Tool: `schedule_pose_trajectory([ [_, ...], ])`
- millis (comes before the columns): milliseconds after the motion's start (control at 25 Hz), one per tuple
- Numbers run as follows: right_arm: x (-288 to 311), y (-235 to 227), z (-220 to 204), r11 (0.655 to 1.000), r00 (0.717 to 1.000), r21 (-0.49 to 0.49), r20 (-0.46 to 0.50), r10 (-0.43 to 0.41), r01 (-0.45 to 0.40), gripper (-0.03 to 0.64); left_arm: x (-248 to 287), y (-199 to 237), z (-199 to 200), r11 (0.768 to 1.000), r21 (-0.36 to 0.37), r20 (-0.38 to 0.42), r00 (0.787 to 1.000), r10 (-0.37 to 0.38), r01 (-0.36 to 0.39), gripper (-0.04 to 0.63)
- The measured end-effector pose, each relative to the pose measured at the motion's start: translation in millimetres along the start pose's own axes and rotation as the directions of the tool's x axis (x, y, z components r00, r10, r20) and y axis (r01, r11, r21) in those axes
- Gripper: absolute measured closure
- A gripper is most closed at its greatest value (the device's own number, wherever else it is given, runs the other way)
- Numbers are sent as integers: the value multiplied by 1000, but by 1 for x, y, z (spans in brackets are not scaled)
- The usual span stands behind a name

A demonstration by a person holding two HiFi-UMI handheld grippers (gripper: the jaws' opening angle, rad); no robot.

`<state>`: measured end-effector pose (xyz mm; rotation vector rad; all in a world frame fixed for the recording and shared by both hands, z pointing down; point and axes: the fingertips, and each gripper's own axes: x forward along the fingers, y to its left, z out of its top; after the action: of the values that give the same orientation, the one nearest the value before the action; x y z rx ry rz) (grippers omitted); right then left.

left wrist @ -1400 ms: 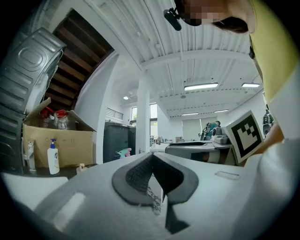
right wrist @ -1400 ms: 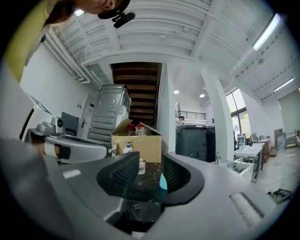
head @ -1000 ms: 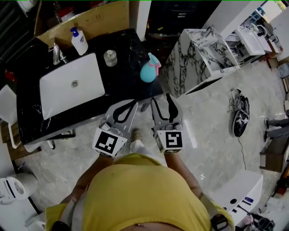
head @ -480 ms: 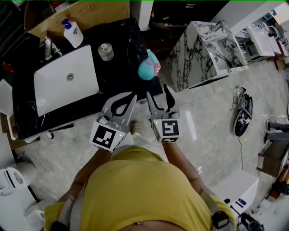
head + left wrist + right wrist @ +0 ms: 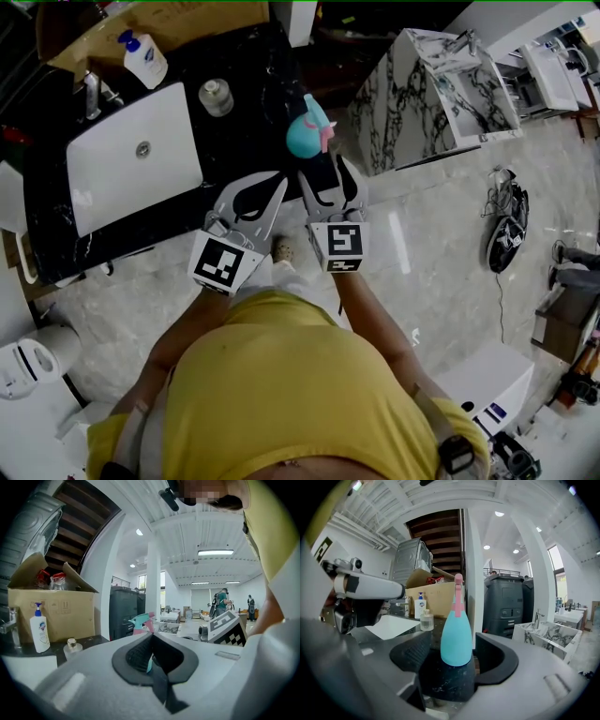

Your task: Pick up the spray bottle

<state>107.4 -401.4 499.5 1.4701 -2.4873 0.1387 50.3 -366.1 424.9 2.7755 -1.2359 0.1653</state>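
- Right gripper: jaws well apart, having just been opening; nothing gripped, pads touch nothing. It hangs over the front right corner of the counter.
- Spray bottle: teal body, pink trigger, upright on the counter near its right edge, directly ahead of the right gripper's gap, beyond the fingertips.
- Left gripper: jaws together, empty, just beside the right gripper at the counter's front edge.
- Sink: set in the counter's left part.
- Jar and soap dispenser: toward the back edge, well apart from the bottle.
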Motion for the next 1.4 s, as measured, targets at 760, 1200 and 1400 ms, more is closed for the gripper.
schedule_pose_trajectory([
  [760, 85, -8, -21, 1000, 994, -2, -113, 8, -8, 222, 19, 47, -24, 1000, -24, -81, 997, -9, 7, 592],
  [1200, 103, -11, -21, 1000, 995, -7, -103, -11, 10, 236, 14, 57, -31, 999, -36, -97, 995, -2, -2, 592],
  [1400, 100, -10, -17, 1000, 997, -13, -82, -11, 10, 239, 12, 56, -30, 999, -36, -98, 995, -3, -1, 591],
])
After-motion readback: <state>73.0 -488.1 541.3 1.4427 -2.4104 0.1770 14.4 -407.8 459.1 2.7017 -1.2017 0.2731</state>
